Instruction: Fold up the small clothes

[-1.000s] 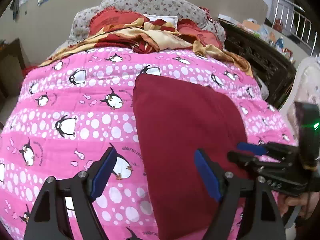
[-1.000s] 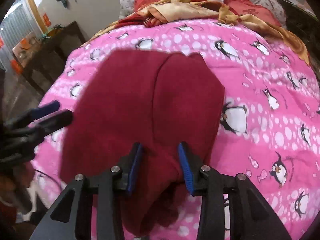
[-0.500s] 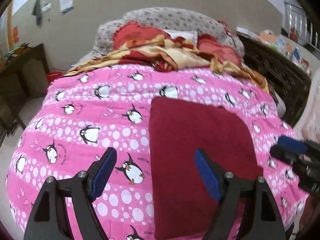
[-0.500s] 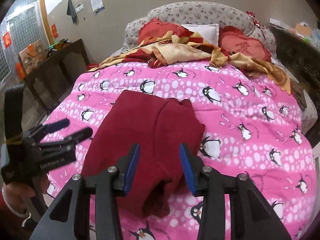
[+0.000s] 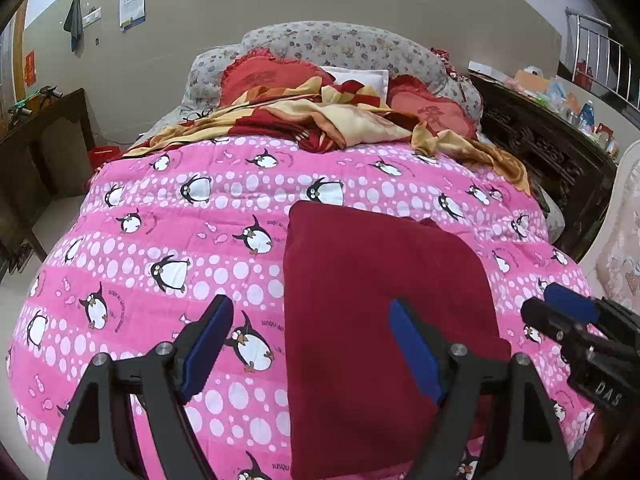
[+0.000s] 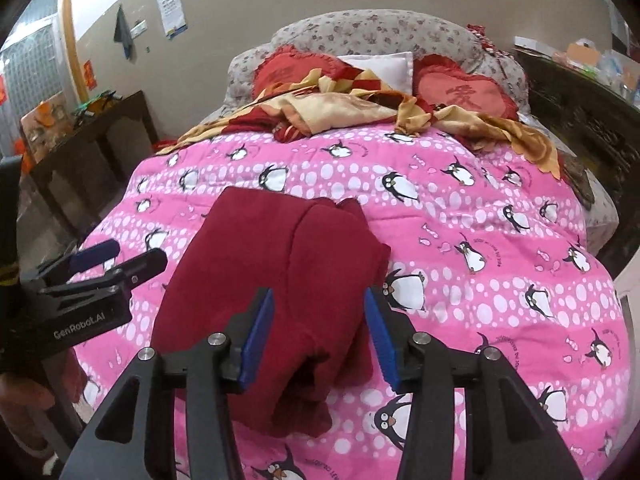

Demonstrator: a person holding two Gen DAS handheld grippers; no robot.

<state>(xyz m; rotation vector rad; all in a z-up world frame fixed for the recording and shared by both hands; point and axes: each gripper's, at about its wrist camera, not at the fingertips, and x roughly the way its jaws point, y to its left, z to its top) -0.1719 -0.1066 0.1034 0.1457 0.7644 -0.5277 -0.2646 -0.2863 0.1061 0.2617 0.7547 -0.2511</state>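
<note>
Dark red fleece, the small garment (image 5: 384, 304) lies already folded over on the pink penguin quilt (image 5: 168, 216), near its front edge and well short of the gold and red blanket (image 5: 336, 120) heaped by the pillows. From the right wrist view 1 flap lies doubled over the garment's right half, and the near end looks bunched.

The left gripper (image 5: 308, 348) hangs above the garment's left edge, jaws wide, holding nothing. The right gripper (image 6: 320, 332) hovers over the garment's near right part; its jaws have just been opening, and no cloth is pinched between its pads.

I judge 1 fold just released. The next move probably calls for both grippers to drop to the near end, pinch it, and carry it toward the pillows.
</note>
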